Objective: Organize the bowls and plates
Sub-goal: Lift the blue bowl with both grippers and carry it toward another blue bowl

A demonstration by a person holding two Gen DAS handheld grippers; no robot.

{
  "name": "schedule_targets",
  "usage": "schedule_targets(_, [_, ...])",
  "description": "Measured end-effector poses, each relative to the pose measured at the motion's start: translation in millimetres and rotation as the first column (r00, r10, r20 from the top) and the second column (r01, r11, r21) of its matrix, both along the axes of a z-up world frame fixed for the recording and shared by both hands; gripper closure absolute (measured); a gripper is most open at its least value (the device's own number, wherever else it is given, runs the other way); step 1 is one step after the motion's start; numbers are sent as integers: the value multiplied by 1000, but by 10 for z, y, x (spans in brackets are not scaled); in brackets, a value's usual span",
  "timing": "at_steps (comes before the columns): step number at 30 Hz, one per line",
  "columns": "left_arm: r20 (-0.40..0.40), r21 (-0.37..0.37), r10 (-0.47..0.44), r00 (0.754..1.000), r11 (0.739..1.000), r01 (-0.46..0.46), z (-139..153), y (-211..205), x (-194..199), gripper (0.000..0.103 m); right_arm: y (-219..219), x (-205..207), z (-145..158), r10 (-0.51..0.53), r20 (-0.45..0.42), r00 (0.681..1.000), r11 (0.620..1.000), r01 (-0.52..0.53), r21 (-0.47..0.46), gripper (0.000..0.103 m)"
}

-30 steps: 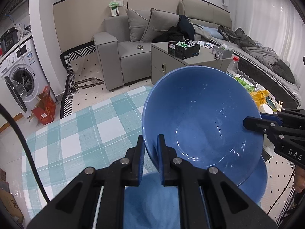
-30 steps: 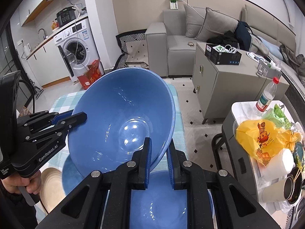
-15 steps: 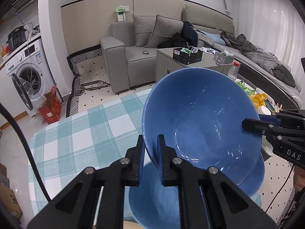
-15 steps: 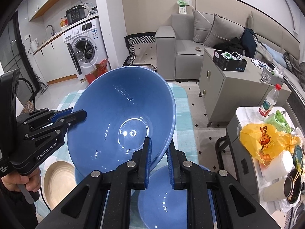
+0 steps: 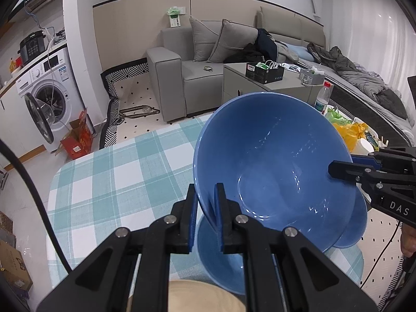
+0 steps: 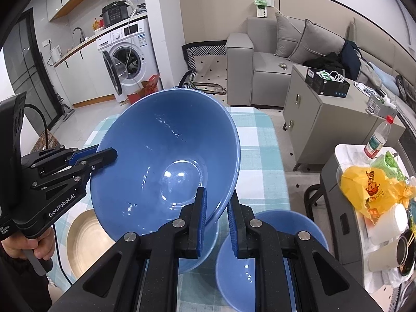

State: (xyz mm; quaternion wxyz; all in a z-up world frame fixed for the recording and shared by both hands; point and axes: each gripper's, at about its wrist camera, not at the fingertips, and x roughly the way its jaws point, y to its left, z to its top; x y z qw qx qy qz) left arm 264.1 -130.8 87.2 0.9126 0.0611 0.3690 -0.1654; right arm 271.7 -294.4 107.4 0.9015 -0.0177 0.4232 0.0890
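Both hand-held grippers, left (image 5: 205, 205) and right (image 6: 217, 214), pinch opposite rims of an empty large blue bowl (image 5: 273, 169), tilted above the bench (image 5: 109, 182). Below sit an empty smaller blue bowl (image 6: 260, 265) and a tan plate (image 6: 85, 244).

2 blue bowls (image 6: 166, 161), 1 tan plate (image 6: 85, 241), 2 grippers (image 6: 217, 215).

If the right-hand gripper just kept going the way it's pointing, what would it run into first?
The right gripper is already clamped on the rim of the large blue bowl, so the bowl's wall lies directly ahead. Carrying the bowl along, it would probably reach the checked tablecloth next, though depth is hard to judge.
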Motion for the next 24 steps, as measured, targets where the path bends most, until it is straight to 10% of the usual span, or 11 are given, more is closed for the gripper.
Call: schedule_targets(24, [-89,46,40,995,998,-36,-451,92,-241,93,176,-93,-593,29,-117,993,1000,-30,-6,87])
